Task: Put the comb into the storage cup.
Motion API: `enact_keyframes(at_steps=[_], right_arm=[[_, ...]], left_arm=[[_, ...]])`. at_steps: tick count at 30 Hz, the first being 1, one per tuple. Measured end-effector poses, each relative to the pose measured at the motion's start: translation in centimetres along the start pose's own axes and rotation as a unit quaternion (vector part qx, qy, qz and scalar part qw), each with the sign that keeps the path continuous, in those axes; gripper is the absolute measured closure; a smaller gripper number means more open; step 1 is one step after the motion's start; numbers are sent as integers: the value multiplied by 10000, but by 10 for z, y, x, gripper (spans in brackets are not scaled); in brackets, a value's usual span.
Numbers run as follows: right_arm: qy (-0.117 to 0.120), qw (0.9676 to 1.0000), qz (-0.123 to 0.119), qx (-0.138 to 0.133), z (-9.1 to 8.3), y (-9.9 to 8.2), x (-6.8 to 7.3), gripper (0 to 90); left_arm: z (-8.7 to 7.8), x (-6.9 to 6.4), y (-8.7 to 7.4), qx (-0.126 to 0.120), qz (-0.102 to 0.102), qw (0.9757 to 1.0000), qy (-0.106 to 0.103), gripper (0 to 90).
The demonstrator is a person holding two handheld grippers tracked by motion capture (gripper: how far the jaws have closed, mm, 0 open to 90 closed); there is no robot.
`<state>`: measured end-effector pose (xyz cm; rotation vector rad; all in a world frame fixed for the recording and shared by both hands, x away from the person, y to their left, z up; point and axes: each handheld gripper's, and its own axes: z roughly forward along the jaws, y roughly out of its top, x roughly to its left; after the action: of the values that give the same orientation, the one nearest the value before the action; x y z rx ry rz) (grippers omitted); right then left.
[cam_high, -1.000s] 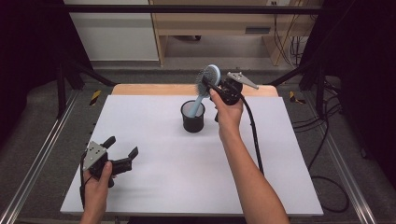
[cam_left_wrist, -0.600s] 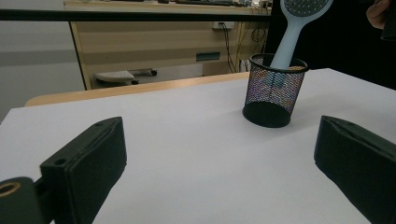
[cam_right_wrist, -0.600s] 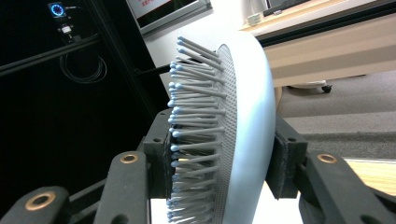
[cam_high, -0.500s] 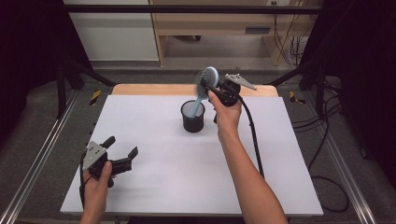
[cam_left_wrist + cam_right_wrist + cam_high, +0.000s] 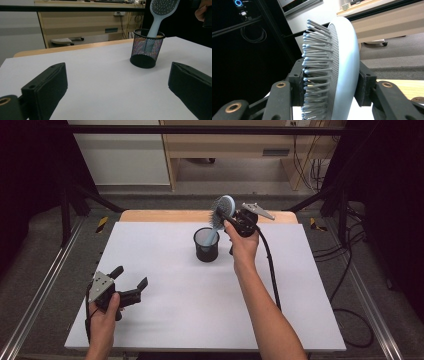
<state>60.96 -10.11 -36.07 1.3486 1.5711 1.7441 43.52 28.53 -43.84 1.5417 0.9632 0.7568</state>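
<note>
Right gripper (image 5: 227, 216) is clamping hairbrush (image 5: 223, 210) head, handle dipping into mesh cup (image 5: 206, 245); left gripper (image 5: 131, 282) is resting wide open.

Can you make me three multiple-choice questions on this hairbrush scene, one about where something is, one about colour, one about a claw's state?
1. Where is the handle end of the hairbrush?
A. Lying flat on the table
B. Inside the mesh cup
C. In the left claw

2. What colour is the hairbrush?
A. Light blue
B. Red
C. Yellow

3. What is the state of the left claw?
A. Shut on the cup
B. Shut on the hairbrush
C. Open, holding nothing

Answers:
1 B, the left gripper view shows the handle running down into the cup.
2 A, the head and handle are pale blue.
3 C, its jaws stand wide apart over the bare white table, while the right claw clamps the brush head.
</note>
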Motion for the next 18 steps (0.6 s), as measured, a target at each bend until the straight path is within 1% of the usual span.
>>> enact_keyframes(at_steps=[18], right_arm=[[26, 10000, -29, 70, 7, -10, 6, 519]], left_arm=[[0, 0, 0, -3, 18, 10000, -14, 24]])
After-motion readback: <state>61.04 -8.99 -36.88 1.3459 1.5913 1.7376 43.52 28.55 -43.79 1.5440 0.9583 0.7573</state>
